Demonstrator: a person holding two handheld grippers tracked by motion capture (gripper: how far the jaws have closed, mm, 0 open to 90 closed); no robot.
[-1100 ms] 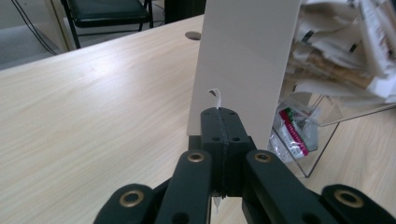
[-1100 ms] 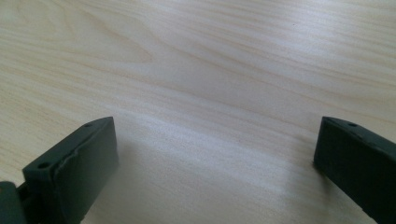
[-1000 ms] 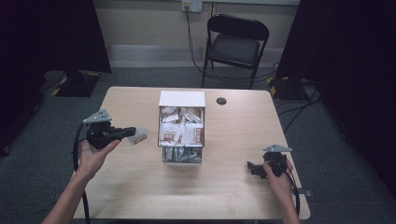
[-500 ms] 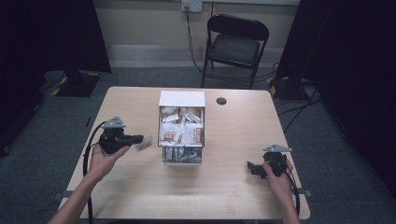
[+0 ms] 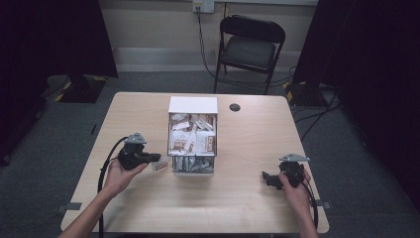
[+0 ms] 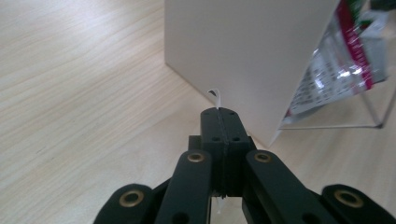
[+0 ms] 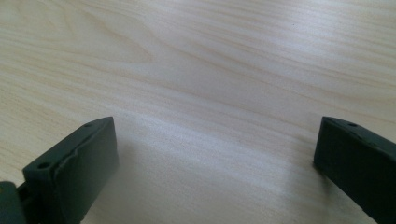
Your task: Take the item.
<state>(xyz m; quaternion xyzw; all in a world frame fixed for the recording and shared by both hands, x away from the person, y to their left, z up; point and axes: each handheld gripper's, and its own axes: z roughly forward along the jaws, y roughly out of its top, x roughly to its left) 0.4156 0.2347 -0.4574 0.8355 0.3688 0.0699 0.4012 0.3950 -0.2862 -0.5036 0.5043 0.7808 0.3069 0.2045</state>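
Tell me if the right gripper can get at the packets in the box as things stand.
Probably yes. The right gripper has its jaws wide apart with nothing between them, and bare table lies between it and the box, whose top is open over the packets. The left gripper sits on the box's far side.

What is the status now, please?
Left gripper shut on small white packet, low beside white box of packets. Right gripper open over bare wooden table. Nothing in the way.

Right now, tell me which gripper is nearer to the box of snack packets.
Left. The left gripper, shut on a small packet, sits just beside the box at its left front corner. The right gripper rests open on the table, well off to the box's right.
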